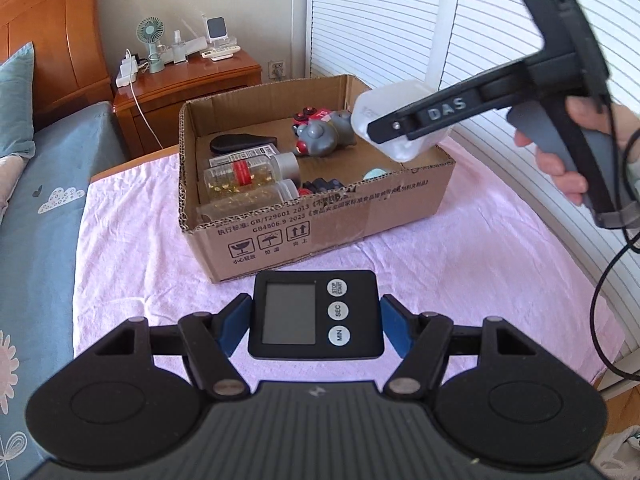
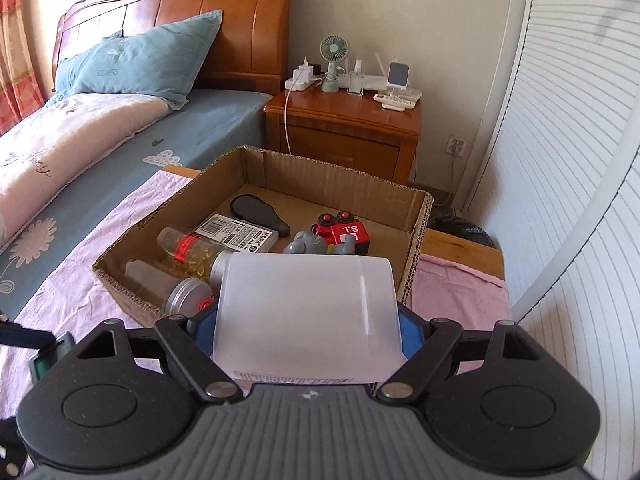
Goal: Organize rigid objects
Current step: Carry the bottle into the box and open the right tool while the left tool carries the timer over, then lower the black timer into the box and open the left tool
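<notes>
My left gripper (image 1: 315,309) is shut on a black digital timer (image 1: 288,314), with the blue pads pressed on its two sides above the pink cloth. Beyond it stands an open cardboard box (image 1: 320,220) holding clear bottles (image 1: 240,176), a grey toy (image 1: 324,136), a red toy car (image 2: 346,232) and a black case (image 2: 256,208). My right gripper (image 2: 310,320) is shut on a translucent white plastic container (image 2: 308,308). In the left wrist view that container (image 1: 384,108) hangs over the box's right side, and a hand (image 1: 560,160) grips the handle.
The pink cloth (image 1: 128,248) covers the table under the box (image 2: 420,232). A bed with a blue pillow (image 2: 136,60) lies to the left. A wooden nightstand (image 2: 344,128) behind the box carries a small fan and chargers. White slatted doors (image 2: 568,200) run along the right, and a black cable (image 1: 600,300) dangles there.
</notes>
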A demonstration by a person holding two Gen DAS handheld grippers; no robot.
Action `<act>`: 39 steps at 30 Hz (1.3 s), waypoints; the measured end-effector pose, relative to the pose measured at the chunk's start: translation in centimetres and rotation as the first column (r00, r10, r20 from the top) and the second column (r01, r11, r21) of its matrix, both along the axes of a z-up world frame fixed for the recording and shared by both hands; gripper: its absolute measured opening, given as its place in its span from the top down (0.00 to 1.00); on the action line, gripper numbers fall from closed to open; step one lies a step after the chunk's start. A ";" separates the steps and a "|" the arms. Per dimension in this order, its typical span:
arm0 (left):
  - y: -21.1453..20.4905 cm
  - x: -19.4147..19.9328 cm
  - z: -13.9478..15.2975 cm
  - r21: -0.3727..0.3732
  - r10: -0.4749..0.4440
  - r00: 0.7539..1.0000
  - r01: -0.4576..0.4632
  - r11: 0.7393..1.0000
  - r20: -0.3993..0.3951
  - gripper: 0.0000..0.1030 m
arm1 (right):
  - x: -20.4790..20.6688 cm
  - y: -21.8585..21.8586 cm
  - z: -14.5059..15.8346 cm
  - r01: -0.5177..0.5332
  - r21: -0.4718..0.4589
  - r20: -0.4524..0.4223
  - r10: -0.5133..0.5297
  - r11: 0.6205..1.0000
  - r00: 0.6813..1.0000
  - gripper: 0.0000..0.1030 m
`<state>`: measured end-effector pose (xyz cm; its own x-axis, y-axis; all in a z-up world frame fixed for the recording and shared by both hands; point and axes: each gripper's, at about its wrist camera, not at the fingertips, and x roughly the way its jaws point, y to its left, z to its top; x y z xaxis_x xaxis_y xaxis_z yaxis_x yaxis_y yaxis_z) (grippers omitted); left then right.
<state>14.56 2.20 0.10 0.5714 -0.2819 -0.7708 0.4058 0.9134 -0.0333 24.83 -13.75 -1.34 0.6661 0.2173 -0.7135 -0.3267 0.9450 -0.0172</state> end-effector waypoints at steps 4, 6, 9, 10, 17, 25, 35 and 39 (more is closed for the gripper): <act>0.2 0.3 0.5 -0.001 0.000 1.000 0.000 1.000 0.014 0.33 | 2.8 1.1 -1.9 0.021 -0.030 -0.049 -0.022 0.999 0.999 0.16; 0.2 0.5 0.6 0.001 0.001 1.000 -0.001 1.000 0.018 0.33 | 3.7 1.4 -2.7 0.023 -0.037 -0.070 -0.026 0.999 0.997 0.16; 0.3 0.8 0.7 -0.001 0.002 1.000 -0.002 1.000 0.022 0.33 | 4.5 1.7 -3.5 0.025 -0.040 -0.096 -0.029 0.999 0.995 0.16; 0.3 0.9 0.8 -0.001 0.002 1.000 -0.002 1.000 0.024 0.33 | 4.7 1.8 -3.7 0.027 -0.037 -0.105 -0.030 0.999 0.994 0.16; 0.0 1.4 1.4 0.007 -0.001 0.999 0.000 1.000 0.045 0.33 | 4.6 0.7 -2.1 0.064 0.042 -0.066 -0.061 0.997 0.996 0.00; -0.7 3.7 2.9 0.013 0.005 0.997 -0.006 1.000 0.072 0.33 | 0.3 -0.9 -0.2 0.122 0.034 -0.086 -0.119 0.992 0.989 0.00; -2.4 12.0 2.9 0.040 0.064 0.996 -0.067 0.997 0.057 0.33 | -6.2 -1.7 -0.1 0.165 0.064 -0.060 -0.161 0.984 0.985 0.00; -2.8 15.2 1.5 0.064 0.110 0.993 -0.113 0.991 0.053 0.33 | -6.6 -1.8 -0.4 0.186 0.053 -0.061 -0.183 0.981 0.981 0.00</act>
<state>29.74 -0.56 1.61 0.6338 -0.1627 -0.7562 0.3007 0.9526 0.0470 18.21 -15.58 -1.78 0.6585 0.1366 -0.7401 -0.1457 0.9879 0.0528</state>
